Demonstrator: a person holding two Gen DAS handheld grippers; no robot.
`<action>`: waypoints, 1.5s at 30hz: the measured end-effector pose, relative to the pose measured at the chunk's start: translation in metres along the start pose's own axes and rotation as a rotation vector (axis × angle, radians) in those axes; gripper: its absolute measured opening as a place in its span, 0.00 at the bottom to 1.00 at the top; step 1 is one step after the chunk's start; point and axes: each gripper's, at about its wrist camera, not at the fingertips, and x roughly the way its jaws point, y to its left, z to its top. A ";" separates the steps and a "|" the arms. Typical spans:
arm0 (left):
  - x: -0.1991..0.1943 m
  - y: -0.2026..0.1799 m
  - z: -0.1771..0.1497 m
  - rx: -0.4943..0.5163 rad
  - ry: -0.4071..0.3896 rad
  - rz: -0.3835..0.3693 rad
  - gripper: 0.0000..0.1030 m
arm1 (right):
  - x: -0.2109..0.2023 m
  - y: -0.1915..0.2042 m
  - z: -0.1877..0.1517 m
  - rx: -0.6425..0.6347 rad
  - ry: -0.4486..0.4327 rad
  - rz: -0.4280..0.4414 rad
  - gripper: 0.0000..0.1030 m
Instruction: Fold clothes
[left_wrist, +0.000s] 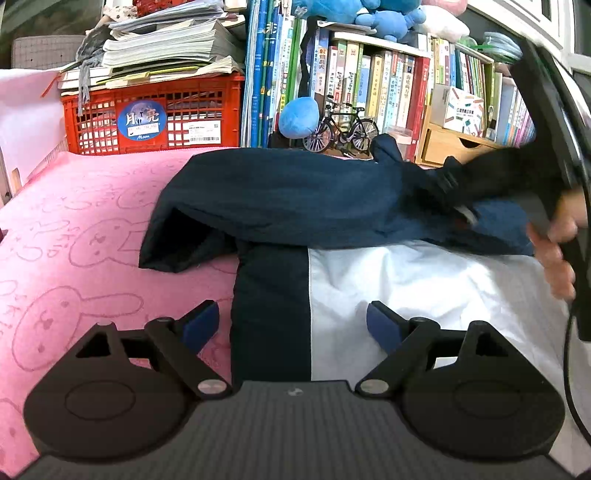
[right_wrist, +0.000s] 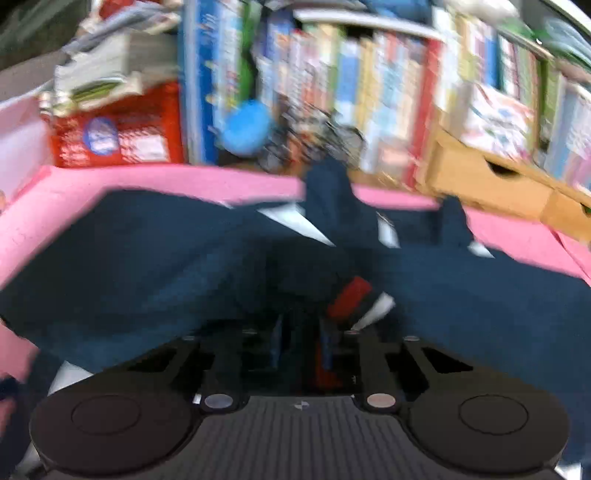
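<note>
A navy and white garment (left_wrist: 288, 199) lies on the pink rabbit-print blanket (left_wrist: 74, 229), a navy part folded across the top and a white panel (left_wrist: 424, 288) below it. My left gripper (left_wrist: 291, 325) hovers open over the navy strip beside the white panel, with nothing pinched. A hand (left_wrist: 557, 254) holds my right gripper (left_wrist: 461, 192) at the garment's right end. In the blurred right wrist view, the right gripper (right_wrist: 301, 325) is shut on a bunch of navy garment (right_wrist: 147, 258), next to a red and white label (right_wrist: 351, 295).
A red crate (left_wrist: 147, 114) topped with stacked papers stands at the back left. Behind the blanket are a bookshelf (left_wrist: 369, 81), a blue plush (left_wrist: 297, 116), a model bicycle (left_wrist: 340, 129) and a wooden drawer box (left_wrist: 454, 146). Bare pink blanket lies to the left.
</note>
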 end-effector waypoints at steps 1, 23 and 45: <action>0.000 0.000 0.000 0.000 0.000 -0.001 0.86 | -0.001 0.007 0.009 0.018 -0.006 0.052 0.17; 0.000 0.009 -0.003 -0.020 -0.004 -0.038 0.90 | 0.043 0.034 0.007 -0.087 0.048 0.165 0.29; -0.003 0.020 -0.004 -0.094 -0.027 -0.115 0.94 | 0.039 0.211 0.049 -0.423 0.104 0.615 0.15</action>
